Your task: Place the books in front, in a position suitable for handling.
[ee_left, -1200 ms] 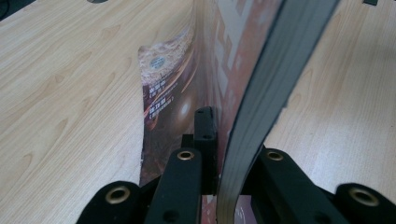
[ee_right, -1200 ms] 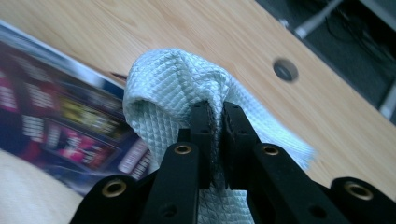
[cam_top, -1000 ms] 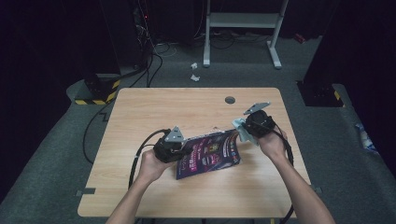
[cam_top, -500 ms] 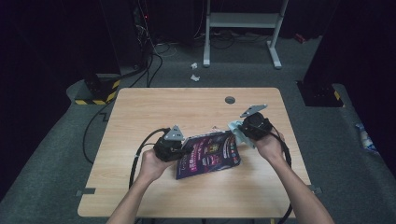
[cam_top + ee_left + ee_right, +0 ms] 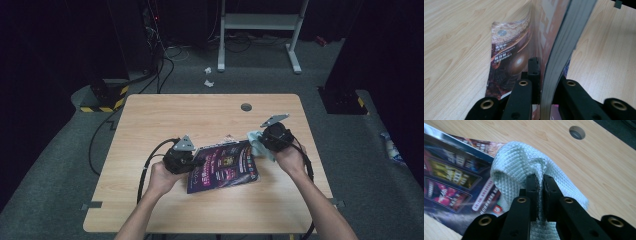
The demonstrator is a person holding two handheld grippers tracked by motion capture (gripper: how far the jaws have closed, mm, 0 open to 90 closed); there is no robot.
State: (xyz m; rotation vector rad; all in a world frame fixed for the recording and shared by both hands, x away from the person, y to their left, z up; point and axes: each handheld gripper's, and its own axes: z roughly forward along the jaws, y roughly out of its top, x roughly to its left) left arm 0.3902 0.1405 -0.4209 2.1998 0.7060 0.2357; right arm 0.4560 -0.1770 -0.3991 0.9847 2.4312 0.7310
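Between left jaws, magazine (image 5: 554,60) page edges

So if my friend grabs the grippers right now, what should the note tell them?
Left gripper: shut on the magazine, pinching its edge; the cover curls up beside the jaws.
Right gripper: shut on the pale blue cloth, which sits at the magazine's far right corner.
Magazine lies flat-ish in the middle of the wooden table.
Done: both things are gripped.
Left, probably: wipe the cloth across the magazine cover while the left gripper holds it steady.
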